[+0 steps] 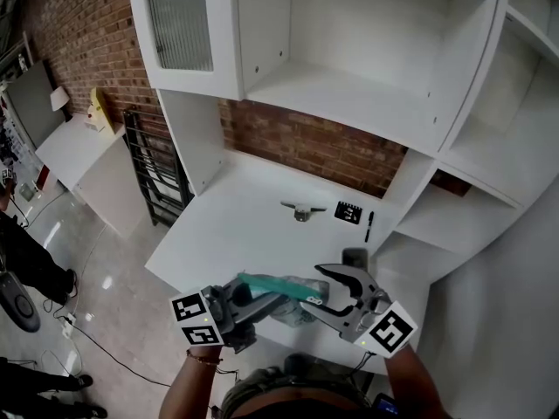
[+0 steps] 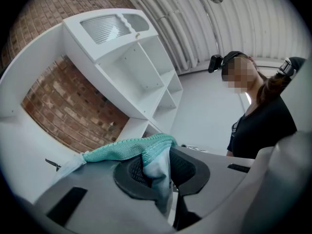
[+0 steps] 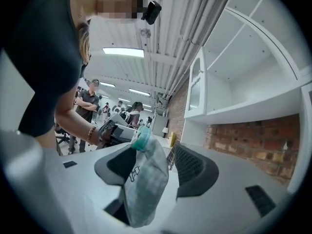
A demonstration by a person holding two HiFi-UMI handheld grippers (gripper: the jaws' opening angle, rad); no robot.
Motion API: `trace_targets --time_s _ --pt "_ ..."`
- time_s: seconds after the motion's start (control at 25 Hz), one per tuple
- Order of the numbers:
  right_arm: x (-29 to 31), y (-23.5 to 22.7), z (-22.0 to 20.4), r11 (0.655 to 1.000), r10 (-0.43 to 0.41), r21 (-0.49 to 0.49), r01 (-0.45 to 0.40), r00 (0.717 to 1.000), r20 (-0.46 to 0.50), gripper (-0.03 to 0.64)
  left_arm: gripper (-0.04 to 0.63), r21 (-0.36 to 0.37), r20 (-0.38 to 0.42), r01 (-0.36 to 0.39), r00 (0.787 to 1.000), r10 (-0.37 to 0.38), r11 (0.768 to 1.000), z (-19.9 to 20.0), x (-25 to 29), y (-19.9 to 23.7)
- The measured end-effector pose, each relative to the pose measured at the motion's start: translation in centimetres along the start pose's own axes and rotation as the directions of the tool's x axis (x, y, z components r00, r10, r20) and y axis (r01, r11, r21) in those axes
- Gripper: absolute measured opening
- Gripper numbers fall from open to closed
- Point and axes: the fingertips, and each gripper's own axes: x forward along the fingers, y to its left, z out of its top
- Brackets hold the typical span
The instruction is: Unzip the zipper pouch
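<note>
Two hand-held grippers are held close under the head camera, above the near edge of the worktop (image 1: pixel 244 225), with one pouch (image 1: pixel 293 306) hanging in the air between them. At the left, the left hand-held gripper (image 1: pixel 260 298) is clenched on the pouch's teal top edge; its own view shows the knitted teal strip and pale fabric pinched between the two pads. At the right, the right hand-held gripper (image 1: pixel 325 291) is released: its two jaws stand apart, and the pouch's grey, printed end hangs in the gap, lying against one pad and clear of the other.

Farther back on the white worktop lie three small things in a row, near one another but apart: one metal piece (image 1: pixel 301 209), one black-and-white marker card (image 1: pixel 348 212) and one black pen (image 1: pixel 369 225).

Behind them rises one white shelf unit (image 1: pixel 349 85) with one ribbed glass door (image 1: pixel 179 20) at its upper left, and beyond it a brick wall (image 1: pixel 323 151).
</note>
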Motion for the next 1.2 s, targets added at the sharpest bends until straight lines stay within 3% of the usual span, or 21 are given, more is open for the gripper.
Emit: trace_targets --time_s 0.36,0.48,0.64,0.92,1.08,1.2 --pt "0.0 0.9 -0.6 0.998 0.04 0.051 -0.039 0.999 -0.006 0.041 0.049 0.025 -0.032 -0.037 0.999 0.038 0.999 -1.0 -0.2 0.3" --pt "0.1 0.8 -0.9 0.995 0.035 0.089 -0.034 0.999 -0.011 0.023 0.093 0.042 -0.046 -0.085 0.995 0.087 0.995 -1.5 -0.6 1.1" --pt "0.2 0.1 -2.3 0.994 -0.026 0.106 0.032 0.998 -0.064 0.017 0.212 0.059 -0.078 -0.165 0.982 0.169 0.985 -2.3 -1.9 2.3" --pt "0.4 -1.6 -4.4 0.978 -0.17 0.093 0.186 0.973 -0.159 0.015 0.282 0.133 -0.105 -0.388 0.91 0.402 0.912 -3.2 -4.3 4.5" --pt "0.4 -2.2 -5.4 0.96 -0.23 0.117 0.256 0.953 -0.198 0.015 0.284 0.256 -0.103 -0.432 0.877 0.468 0.865 -2.6 -3.9 4.1" --pt "0.4 -2.6 -6.1 0.951 -0.261 0.111 0.289 0.941 -0.214 0.015 0.284 0.32 -0.093 -0.432 0.871 0.482 0.843 -1.6 -2.7 3.4"
